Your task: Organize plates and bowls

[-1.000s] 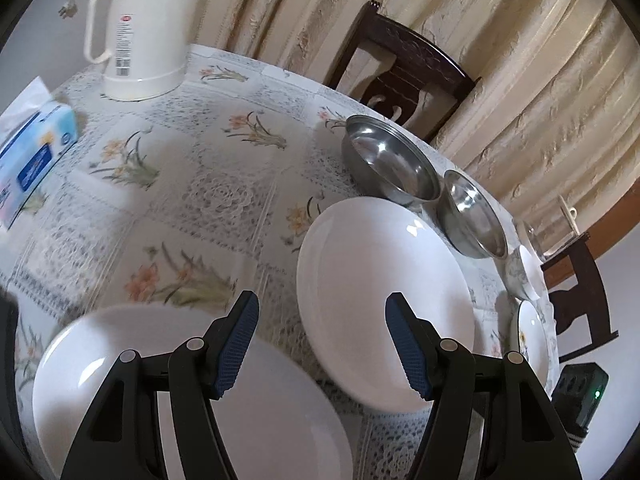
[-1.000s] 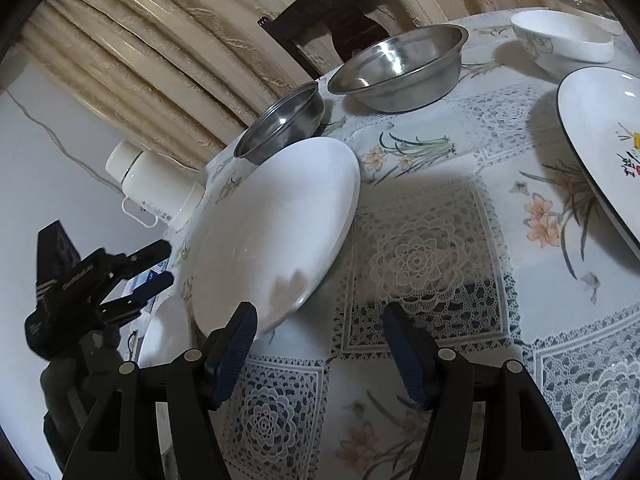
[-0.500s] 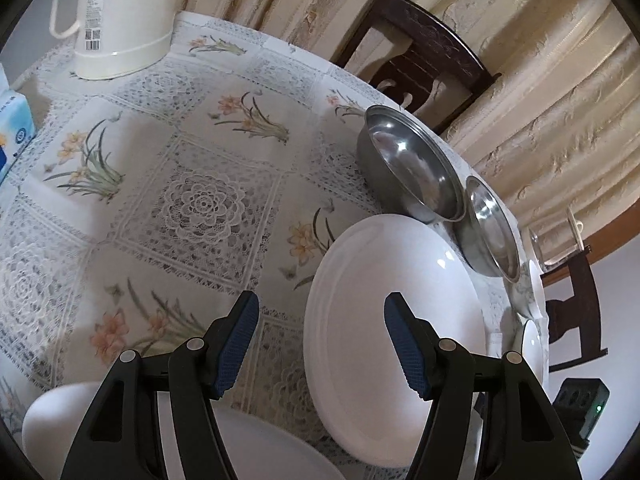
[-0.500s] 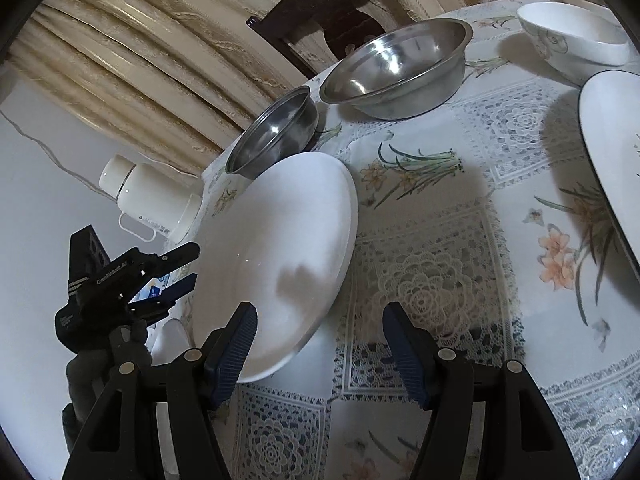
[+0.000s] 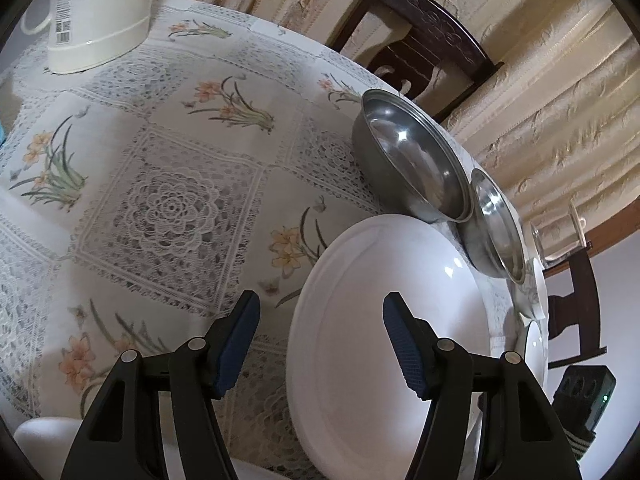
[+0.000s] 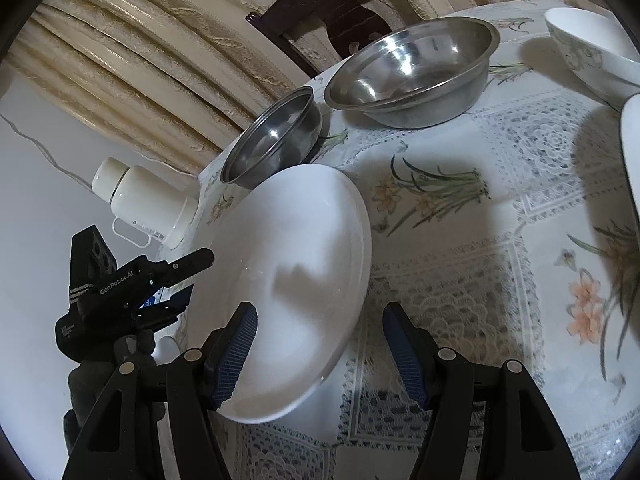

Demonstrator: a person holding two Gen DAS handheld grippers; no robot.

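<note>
A plain white plate (image 5: 380, 340) (image 6: 296, 280) lies on the flowered tablecloth (image 5: 172, 208) in front of both grippers. My left gripper (image 5: 320, 320) is open, and the plate's left rim shows between its fingers. My right gripper (image 6: 320, 332) is open too, hanging over the plate's near rim from the opposite side. A large steel bowl (image 5: 412, 168) (image 6: 412, 68) and a smaller steel bowl (image 5: 498, 228) (image 6: 272, 140) sit side by side behind the plate. A second white plate (image 5: 40, 432) peeks in at the bottom left of the left wrist view.
A white patterned bowl (image 6: 592, 52) and a dark-rimmed plate (image 6: 632, 152) sit at the right. A cream thermos jug (image 5: 92, 12) (image 6: 144, 204) stands at the table's far side. A dark wooden chair (image 5: 420, 48) is behind the bowls. A gloved hand (image 6: 112, 360) holds the left gripper (image 6: 192, 276).
My left gripper has moved forward and right toward the middle plate, and the second plate has slid almost out of its view. My right gripper has come closer to the same plate.
</note>
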